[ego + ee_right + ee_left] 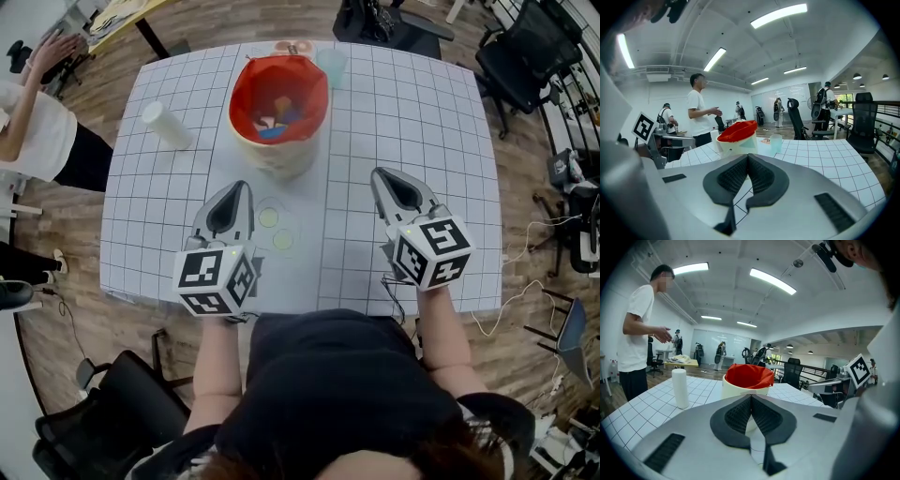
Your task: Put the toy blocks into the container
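The container (278,155) is a cream tub with a red liner, standing at the far middle of the gridded table (412,122). Several coloured toy blocks (277,117) lie inside it. My left gripper (246,187) is near the front edge, left of centre, and its jaws are shut with nothing between them. My right gripper (377,174) is to the right at about the same depth, also shut and empty. Both point towards the container (736,389), which stands just beyond the left gripper (751,397). The tub (740,146) is left of centre past the right gripper (747,155).
Two pale green discs (276,228) lie on the table between my grippers. A white cylinder (166,125) stands left of the container and a clear cup (331,66) behind it. A person (37,131) stands at the table's left side. Office chairs (520,56) surround the table.
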Demonstrator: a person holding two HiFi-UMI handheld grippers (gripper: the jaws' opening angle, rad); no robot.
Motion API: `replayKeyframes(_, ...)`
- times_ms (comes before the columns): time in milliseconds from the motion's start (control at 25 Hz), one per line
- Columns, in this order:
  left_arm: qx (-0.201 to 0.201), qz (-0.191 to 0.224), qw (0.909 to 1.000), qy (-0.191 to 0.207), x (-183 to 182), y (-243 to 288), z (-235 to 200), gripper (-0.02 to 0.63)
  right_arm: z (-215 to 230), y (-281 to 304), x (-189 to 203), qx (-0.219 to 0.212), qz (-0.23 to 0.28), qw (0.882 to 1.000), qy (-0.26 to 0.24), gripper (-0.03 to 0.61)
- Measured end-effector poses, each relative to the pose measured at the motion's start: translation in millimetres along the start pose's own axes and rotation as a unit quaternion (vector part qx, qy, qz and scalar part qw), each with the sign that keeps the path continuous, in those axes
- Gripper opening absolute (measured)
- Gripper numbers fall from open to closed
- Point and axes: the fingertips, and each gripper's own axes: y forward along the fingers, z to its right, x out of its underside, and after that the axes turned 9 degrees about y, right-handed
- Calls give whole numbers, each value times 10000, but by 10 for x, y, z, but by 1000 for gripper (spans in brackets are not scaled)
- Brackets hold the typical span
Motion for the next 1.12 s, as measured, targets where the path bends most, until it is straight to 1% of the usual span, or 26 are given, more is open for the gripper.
replayKeyframes(320, -8, -42, 10000, 33, 18, 15, 12, 26, 44, 24, 70, 82, -92, 9999, 45, 15)
replayKeyframes(1120, 37, -109, 9999, 34, 58, 25, 38, 26, 44, 28, 80, 39, -100, 9998, 182, 15)
